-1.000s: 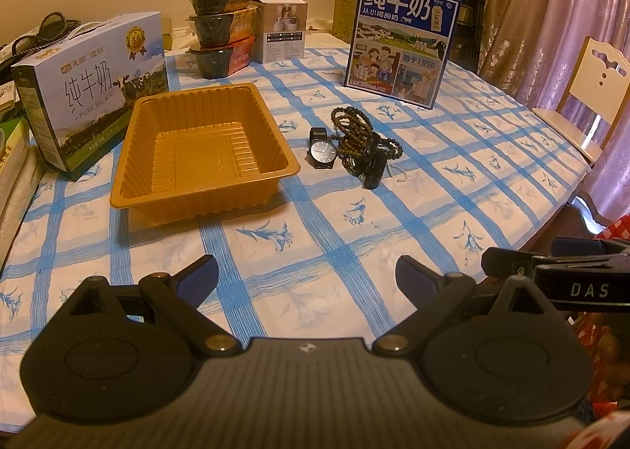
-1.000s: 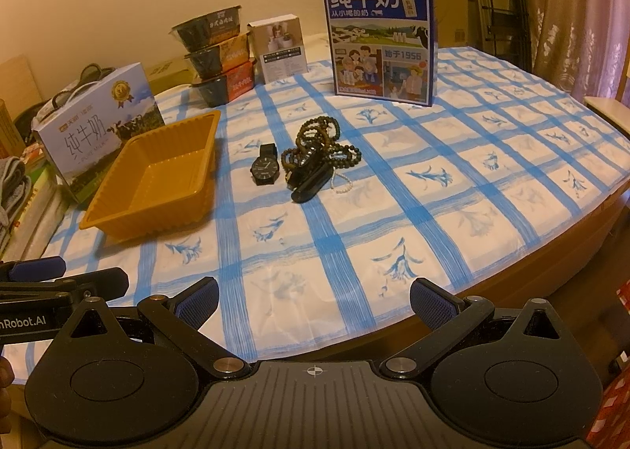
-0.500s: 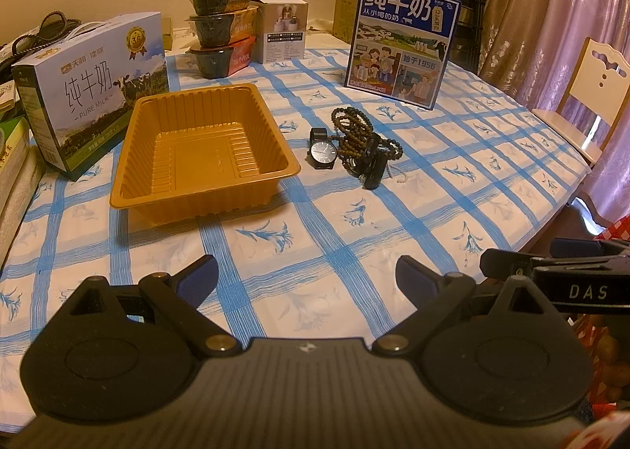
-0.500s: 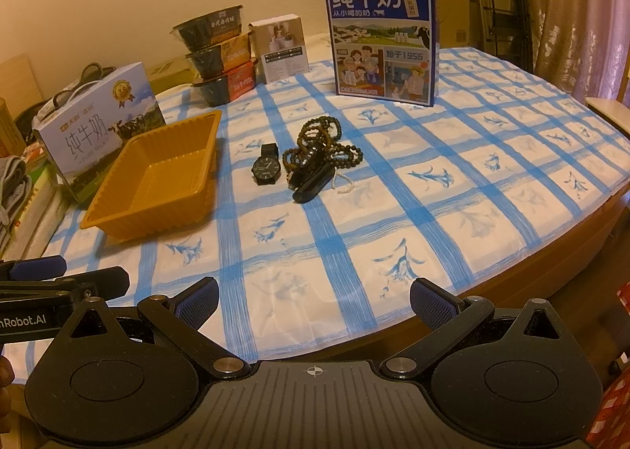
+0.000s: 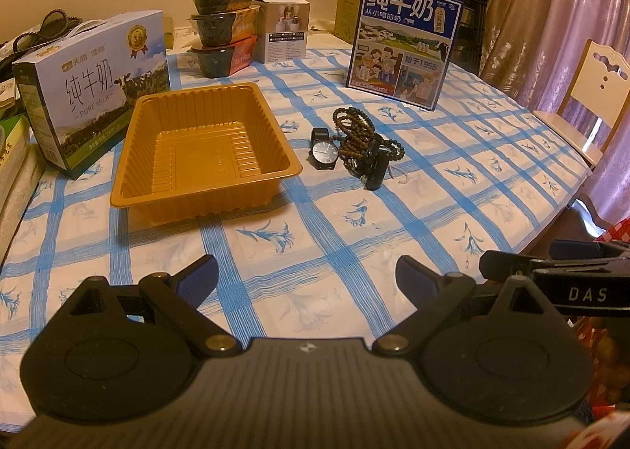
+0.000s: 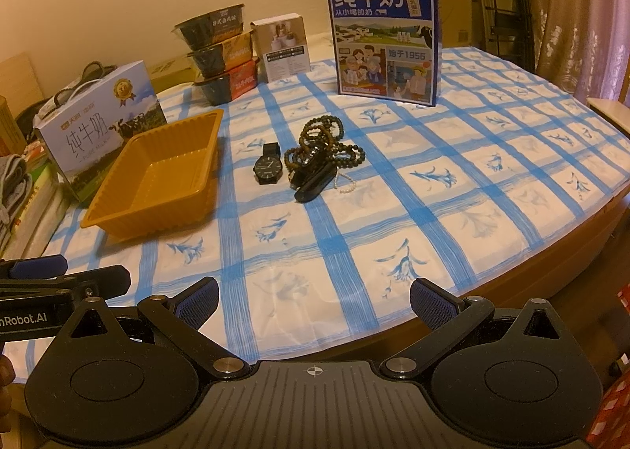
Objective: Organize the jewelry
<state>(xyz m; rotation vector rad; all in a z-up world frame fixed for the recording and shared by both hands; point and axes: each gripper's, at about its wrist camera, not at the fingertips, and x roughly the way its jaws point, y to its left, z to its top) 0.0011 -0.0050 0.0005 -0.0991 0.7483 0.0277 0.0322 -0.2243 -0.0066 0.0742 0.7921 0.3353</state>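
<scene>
From the left wrist, the left gripper point(image 5: 306, 271) is hovering with fingers spread apart over bare checked tablecloth point(image 5: 354, 236), while the orange tray point(image 5: 204, 189) is sitting far left and the black watch point(image 5: 325, 153) and tangled beads point(image 5: 356, 134) are lying just right of it. From the right wrist, the right gripper point(image 6: 314, 301) is hanging apart near the table's near edge point(image 6: 512, 303), with wide cloth between it and the watch point(image 6: 268, 167), beads point(image 6: 321, 141) and tray point(image 6: 118, 224).

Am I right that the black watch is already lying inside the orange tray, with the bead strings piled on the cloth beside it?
Not quite. The black watch lies on the tablecloth outside the orange tray, which holds nothing, as the left wrist view shows. The bead strings are piled on the cloth beside the watch.
</scene>
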